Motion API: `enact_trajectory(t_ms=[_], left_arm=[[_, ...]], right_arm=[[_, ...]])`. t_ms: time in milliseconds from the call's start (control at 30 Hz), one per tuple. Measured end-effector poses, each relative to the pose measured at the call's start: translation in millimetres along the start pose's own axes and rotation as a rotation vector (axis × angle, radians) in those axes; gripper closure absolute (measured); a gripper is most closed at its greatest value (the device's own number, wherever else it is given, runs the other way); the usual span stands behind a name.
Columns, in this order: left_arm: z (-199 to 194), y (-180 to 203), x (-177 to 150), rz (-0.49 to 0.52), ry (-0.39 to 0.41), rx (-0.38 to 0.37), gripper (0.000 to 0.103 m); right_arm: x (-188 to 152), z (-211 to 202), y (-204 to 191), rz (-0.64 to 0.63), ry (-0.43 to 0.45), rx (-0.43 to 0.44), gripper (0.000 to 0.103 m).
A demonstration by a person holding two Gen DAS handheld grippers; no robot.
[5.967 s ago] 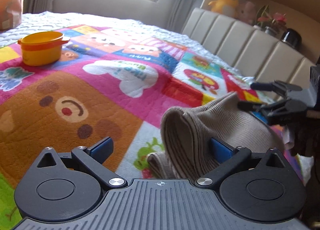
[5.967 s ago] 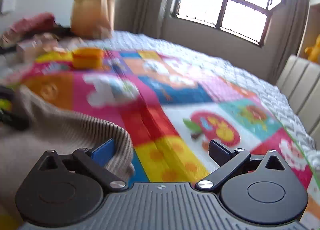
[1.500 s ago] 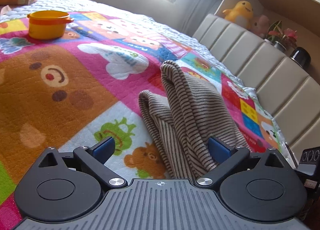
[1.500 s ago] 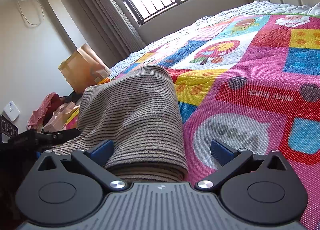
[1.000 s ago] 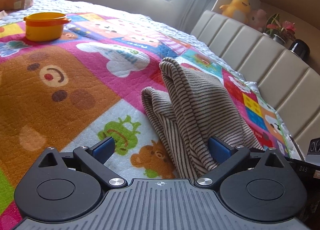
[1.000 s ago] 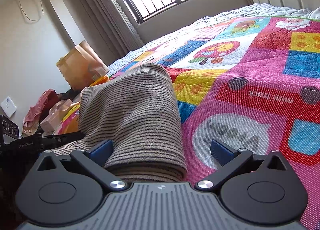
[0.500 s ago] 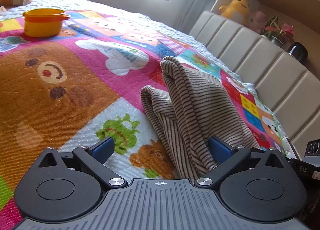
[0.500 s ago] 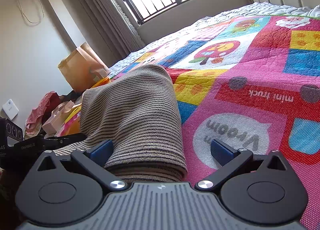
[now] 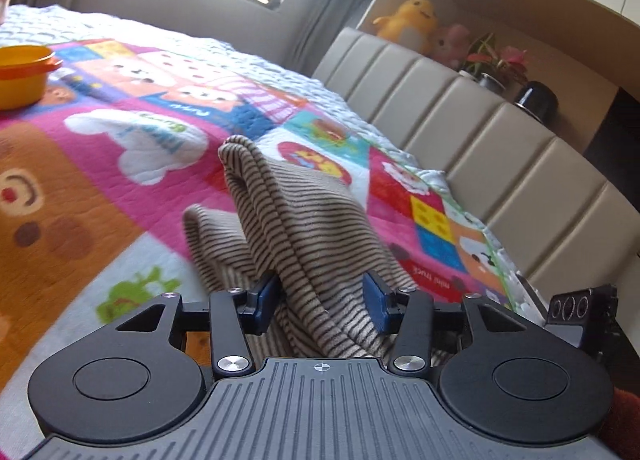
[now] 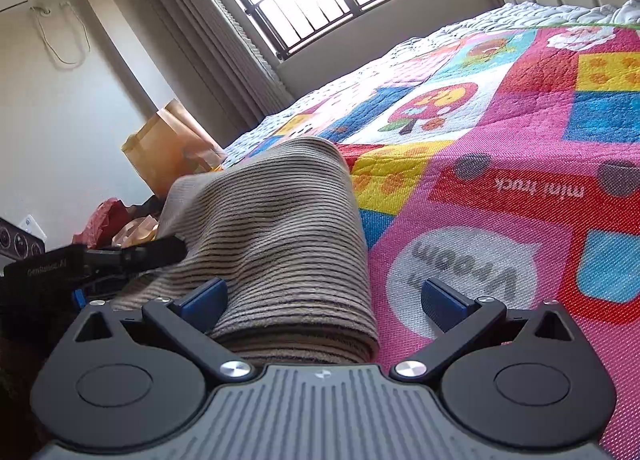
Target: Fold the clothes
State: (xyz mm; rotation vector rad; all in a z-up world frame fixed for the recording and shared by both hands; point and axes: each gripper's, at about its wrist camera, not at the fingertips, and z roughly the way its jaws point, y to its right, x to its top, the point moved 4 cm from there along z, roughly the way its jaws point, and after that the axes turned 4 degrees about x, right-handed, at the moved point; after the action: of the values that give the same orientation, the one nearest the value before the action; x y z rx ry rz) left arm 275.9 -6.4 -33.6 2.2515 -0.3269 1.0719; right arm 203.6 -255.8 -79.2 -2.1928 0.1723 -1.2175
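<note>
Left wrist: left tool clamped on striped garment; right tool apart; orange bowl far.

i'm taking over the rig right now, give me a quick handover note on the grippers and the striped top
Left gripper: jaws drawn in on a bunched fold of the striped top; the pads look to be pinching it.
Right gripper: open; the top's other end lies between its fingers, against the left pad only.
The top sits in a rumpled heap on the colourful quilt, one ridge standing up.
Done: roughly gathered, not a flat fold.
Left: close the right gripper on its end, spread the top flat, then fold.
</note>
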Motion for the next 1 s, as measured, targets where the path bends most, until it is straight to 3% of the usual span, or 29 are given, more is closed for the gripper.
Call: enact_trajectory(t_ms=[100, 233, 367, 467, 600, 733, 867, 1000], left_arm=[[2.4, 4.6, 10.8, -0.011, 0.035, -0.046, 0.057], [12.1, -12.5, 2.5, -0.02, -0.01, 0.076, 0.057], [10.1, -30.8, -11.9, -0.079, -0.023, 0.073, 0.053], [8.1, -31.5, -13.2, -0.06, -0.013, 0.083, 0.049], [7.2, -34.8, -16.1, -0.054, 0.002, 0.084, 0.041], [8.1, -46.2, -20.8, -0.089, 0.009, 0.052, 0.033], [9.5, -54.8, -25.1, -0.12, 0.023, 0.013, 0.032], [9.8, -58.6, -28.5, -0.12, 0.047, 0.008, 0.03]], right_arm=[[0.3, -2.3, 3.5, 0.025, 0.013, 0.021, 0.0], [0.6, -2.0, 4.0, 0.029, 0.011, 0.026, 0.0], [1.7, 3.0, -0.8, -0.003, -0.026, -0.005, 0.0], [5.9, 6.1, -3.9, -0.013, -0.066, -0.023, 0.0], [24.3, 5.4, -15.7, -0.056, -0.14, -0.052, 0.0], [62.5, 2.4, -41.4, -0.201, -0.105, -0.091, 0.0], [98.0, 37.7, -51.5, -0.299, -0.149, -0.203, 0.0], [107.6, 86.2, -32.2, -0.179, -0.245, -0.217, 0.005]])
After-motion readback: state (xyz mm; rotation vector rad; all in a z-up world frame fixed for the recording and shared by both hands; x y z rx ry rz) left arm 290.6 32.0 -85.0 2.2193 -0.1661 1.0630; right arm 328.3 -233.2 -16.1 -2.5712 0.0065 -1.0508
